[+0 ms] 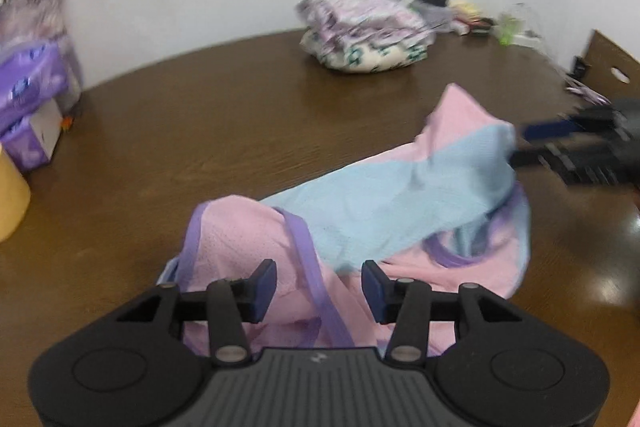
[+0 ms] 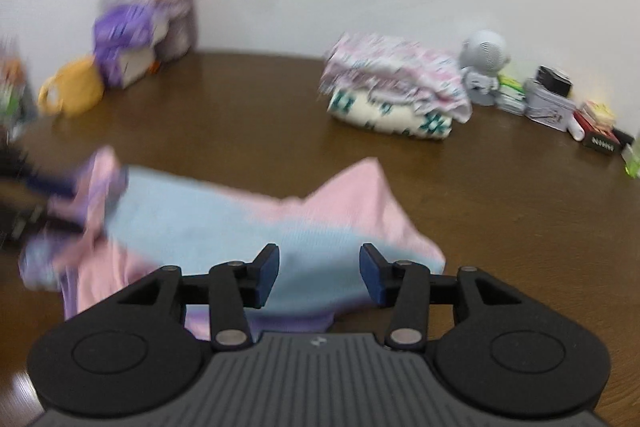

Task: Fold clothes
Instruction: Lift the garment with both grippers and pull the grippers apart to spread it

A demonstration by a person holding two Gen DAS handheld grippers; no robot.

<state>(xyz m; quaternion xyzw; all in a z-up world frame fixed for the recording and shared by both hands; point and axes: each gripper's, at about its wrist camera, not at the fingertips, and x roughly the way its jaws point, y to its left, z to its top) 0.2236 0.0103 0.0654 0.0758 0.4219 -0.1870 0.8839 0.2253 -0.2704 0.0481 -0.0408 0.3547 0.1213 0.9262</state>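
A pink and light-blue garment with purple trim (image 1: 384, 211) lies loosely bunched on the brown table (image 1: 200, 115); it also shows in the right wrist view (image 2: 224, 223). My left gripper (image 1: 319, 287) is open, its jaws wide apart just above the garment's pink near end. My right gripper (image 2: 319, 273) is open over the garment's blue part. In the left wrist view the right gripper's fingers (image 1: 556, 131) reach the garment's far right edge. In the right wrist view the left gripper shows blurred at the garment's left end (image 2: 44, 183).
A stack of folded patterned clothes (image 2: 396, 95) sits at the back of the table. Purple tissue packs (image 1: 32, 99), a yellow mug (image 2: 72, 93) and a vase stand at the left. A small white robot toy (image 2: 484, 67), tins and boxes (image 2: 548, 103) line the back right.
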